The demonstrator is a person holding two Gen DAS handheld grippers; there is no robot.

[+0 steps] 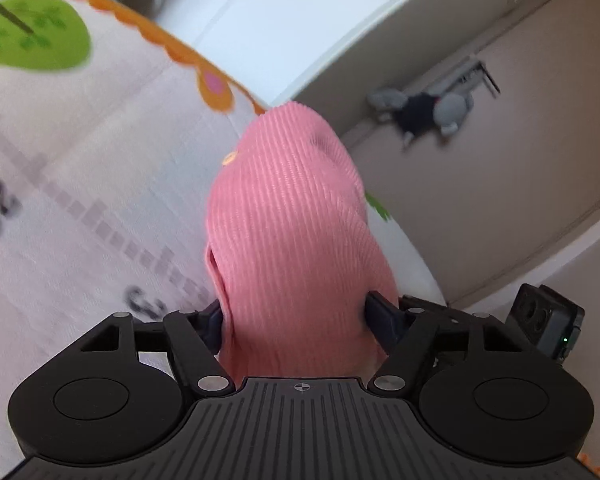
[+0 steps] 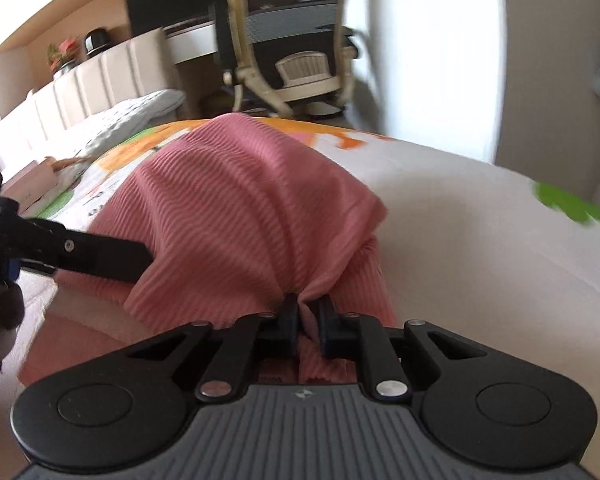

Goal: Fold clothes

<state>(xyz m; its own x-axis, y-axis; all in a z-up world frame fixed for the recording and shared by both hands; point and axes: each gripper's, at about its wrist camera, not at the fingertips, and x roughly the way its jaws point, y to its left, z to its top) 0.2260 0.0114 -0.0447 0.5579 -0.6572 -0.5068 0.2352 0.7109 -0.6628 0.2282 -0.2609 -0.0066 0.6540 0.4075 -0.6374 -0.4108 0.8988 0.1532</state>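
While the pink ribbed knit garment (image 1: 292,232) hangs bunched above the white printed bed cover with orange scalloped border (image 1: 100,140), the left gripper (image 1: 296,316) has its jaws pressed against a thick fold of it. The right gripper (image 2: 309,316) has its jaws nearly closed, pinching a gathered edge (image 2: 260,208). Blur hides any contact between cloth and cover. A beige office chair (image 2: 296,40) stands beyond the bed.

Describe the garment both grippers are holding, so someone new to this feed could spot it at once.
Start from the white bed cover with the orange scalloped border and green patches. Lifted over it hangs the pink ribbed garment, bunched between the left gripper and the right gripper. It is the only plain pink ribbed fabric in view; everything around it is white or printed.
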